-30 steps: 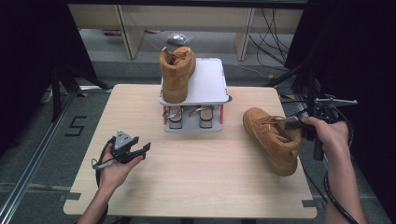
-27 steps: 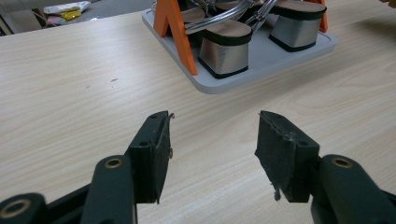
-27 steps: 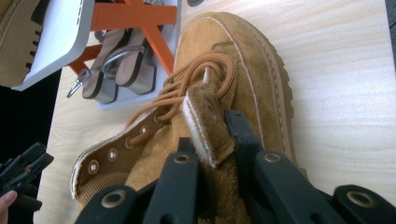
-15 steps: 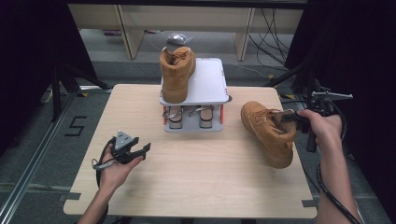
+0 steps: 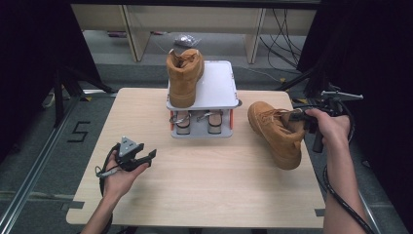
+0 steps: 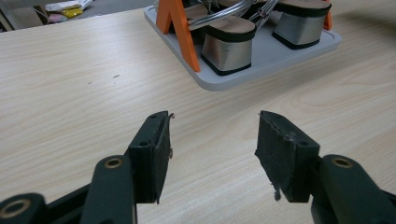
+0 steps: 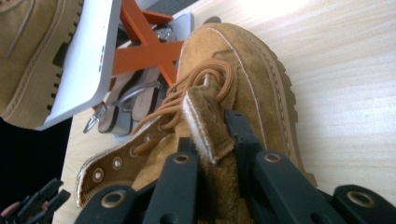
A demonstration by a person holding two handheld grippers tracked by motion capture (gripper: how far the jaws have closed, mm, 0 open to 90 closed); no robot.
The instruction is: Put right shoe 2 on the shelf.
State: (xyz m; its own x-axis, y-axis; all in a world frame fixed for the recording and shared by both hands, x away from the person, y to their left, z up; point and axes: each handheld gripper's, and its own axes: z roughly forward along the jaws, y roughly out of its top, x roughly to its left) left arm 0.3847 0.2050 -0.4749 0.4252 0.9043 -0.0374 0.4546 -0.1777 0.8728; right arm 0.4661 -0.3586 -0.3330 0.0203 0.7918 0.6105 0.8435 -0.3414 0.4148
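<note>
A tan boot (image 5: 275,132) is held at the right side of the wooden table (image 5: 214,195) by the right gripper (image 5: 298,117), which is carried in the person's right hand (image 5: 331,127). The jaws are clenched on the boot's tongue (image 7: 205,123) at the open top of the shoe, as is seen in the right gripper view, where the tongue is pinched between the two black jaws and the laces (image 7: 196,86) are seen just beyond them. The boot is tilted, with its toe pointed toward the near right part of the table and its top turned toward the gripper; whether the sole is touching the table cannot be told.

A second tan boot (image 5: 184,75) is placed upright on the upper shelf of a small white rack (image 5: 219,85) at the far middle of the table, on the left half of that shelf. The right half of the shelf is left bare. On the lower tray (image 6: 261,70) of the rack, a pair of sandals (image 5: 197,121) with silver heels is kept between orange legs.

The left gripper (image 5: 146,157) is held in the left hand (image 5: 119,173) over the near left of the table, well apart from the rack and both boots. Its jaws are released, spread wide with nothing between them.
</note>
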